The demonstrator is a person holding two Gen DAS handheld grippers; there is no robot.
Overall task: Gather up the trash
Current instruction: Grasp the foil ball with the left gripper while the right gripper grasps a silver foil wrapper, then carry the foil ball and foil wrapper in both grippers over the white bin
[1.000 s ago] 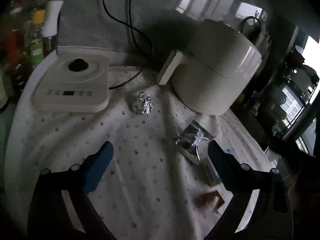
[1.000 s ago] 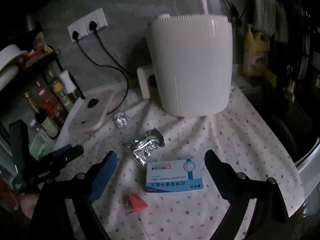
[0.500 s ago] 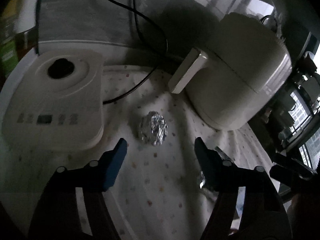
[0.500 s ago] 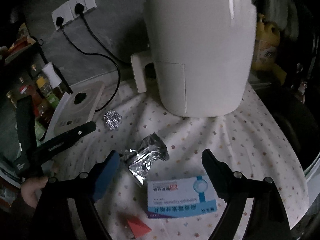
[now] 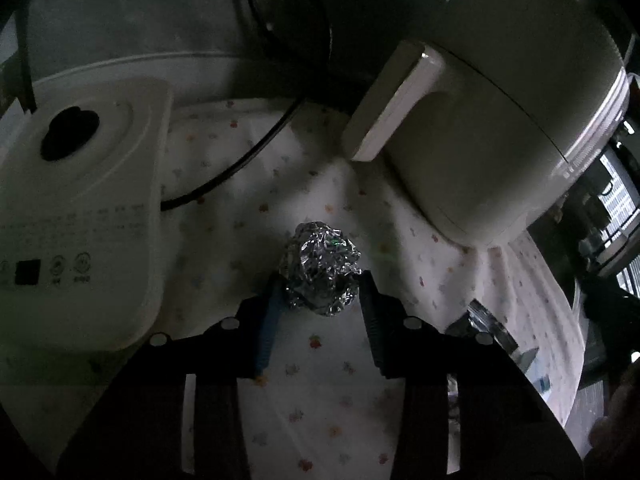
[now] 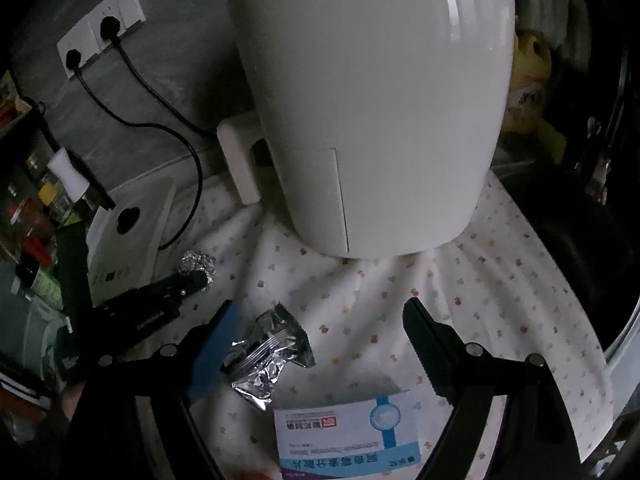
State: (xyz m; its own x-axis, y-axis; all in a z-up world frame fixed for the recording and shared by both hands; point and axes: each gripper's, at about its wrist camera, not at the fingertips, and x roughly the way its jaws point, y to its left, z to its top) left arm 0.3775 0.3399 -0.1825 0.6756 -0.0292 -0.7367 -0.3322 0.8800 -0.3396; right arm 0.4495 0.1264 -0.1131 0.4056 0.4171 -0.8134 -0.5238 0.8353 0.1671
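Within the last second the left claw [image 5: 320, 280] had advanced and clenched on the foil ball [image 5: 320, 272] on the table beside the induction cooker [image 5: 80, 208], while the right claw [image 6: 320, 332] hung released over the crumpled foil wrapper [image 6: 268, 356]

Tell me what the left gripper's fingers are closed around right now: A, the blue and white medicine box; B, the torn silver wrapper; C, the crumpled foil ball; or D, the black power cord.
C: in the left wrist view the left gripper has its two fingers pressed against either side of the foil ball, while the medicine box and silver wrapper lie on the cloth near the open right gripper.
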